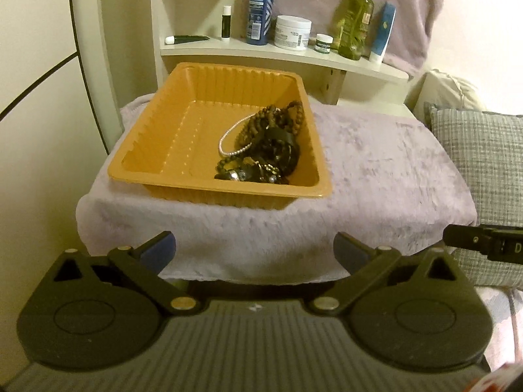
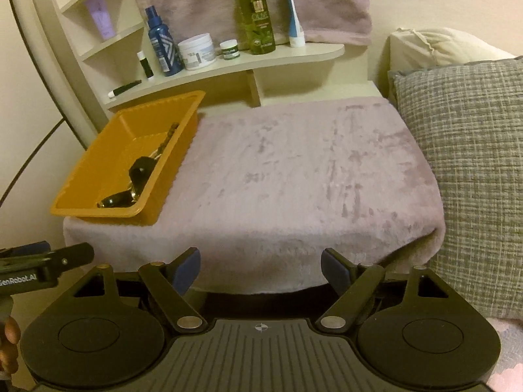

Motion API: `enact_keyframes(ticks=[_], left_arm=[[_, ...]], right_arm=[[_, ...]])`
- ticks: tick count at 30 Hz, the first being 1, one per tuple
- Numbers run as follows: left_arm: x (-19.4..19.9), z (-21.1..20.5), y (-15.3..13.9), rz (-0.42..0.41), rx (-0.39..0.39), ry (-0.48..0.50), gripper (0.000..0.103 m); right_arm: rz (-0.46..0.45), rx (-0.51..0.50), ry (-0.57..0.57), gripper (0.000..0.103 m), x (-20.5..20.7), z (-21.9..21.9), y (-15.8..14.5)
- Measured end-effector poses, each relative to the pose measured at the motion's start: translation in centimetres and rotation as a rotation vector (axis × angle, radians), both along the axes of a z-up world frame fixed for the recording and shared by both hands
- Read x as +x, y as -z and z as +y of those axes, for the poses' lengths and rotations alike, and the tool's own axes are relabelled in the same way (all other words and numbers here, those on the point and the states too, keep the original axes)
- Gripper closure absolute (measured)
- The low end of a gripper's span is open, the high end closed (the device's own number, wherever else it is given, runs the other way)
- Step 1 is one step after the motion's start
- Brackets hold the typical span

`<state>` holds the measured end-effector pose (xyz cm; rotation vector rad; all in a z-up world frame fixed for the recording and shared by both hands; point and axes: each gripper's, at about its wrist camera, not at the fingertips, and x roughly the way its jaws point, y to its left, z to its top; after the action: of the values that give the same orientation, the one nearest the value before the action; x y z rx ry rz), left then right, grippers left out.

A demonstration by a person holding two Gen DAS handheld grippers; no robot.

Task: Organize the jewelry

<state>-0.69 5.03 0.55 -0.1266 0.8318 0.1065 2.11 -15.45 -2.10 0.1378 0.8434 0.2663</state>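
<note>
An orange plastic tray sits on the left part of a pale purple furry cloth. In its right half lies a heap of jewelry: dark bead strands, black pieces and a white pearl strand. My left gripper is open and empty, held in front of the cloth's near edge, below the tray. My right gripper is open and empty, in front of the cloth's near edge, right of the tray. In the right wrist view only part of the jewelry shows over the tray wall.
A cream shelf behind the tray holds a blue bottle, a white jar, a green spray bottle and tubes. A grey woven cushion lies right of the cloth. The other gripper shows at the left edge.
</note>
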Motion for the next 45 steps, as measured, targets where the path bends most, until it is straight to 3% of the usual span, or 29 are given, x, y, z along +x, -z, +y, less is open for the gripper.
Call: enact_keyframes(ticks=[14, 45], left_arm=[[-0.2, -2.3, -0.5, 0.014, 0.051, 0.022, 0.001], [-0.4, -2.6, -0.6, -0.010, 0.050, 0.034, 0.001]], right_arm=[[-0.014, 0.005, -0.016, 0.023, -1.3, 0.2, 0.1], [-0.014, 0.006, -0.037, 0.023, -1.6, 0.4, 0.1]])
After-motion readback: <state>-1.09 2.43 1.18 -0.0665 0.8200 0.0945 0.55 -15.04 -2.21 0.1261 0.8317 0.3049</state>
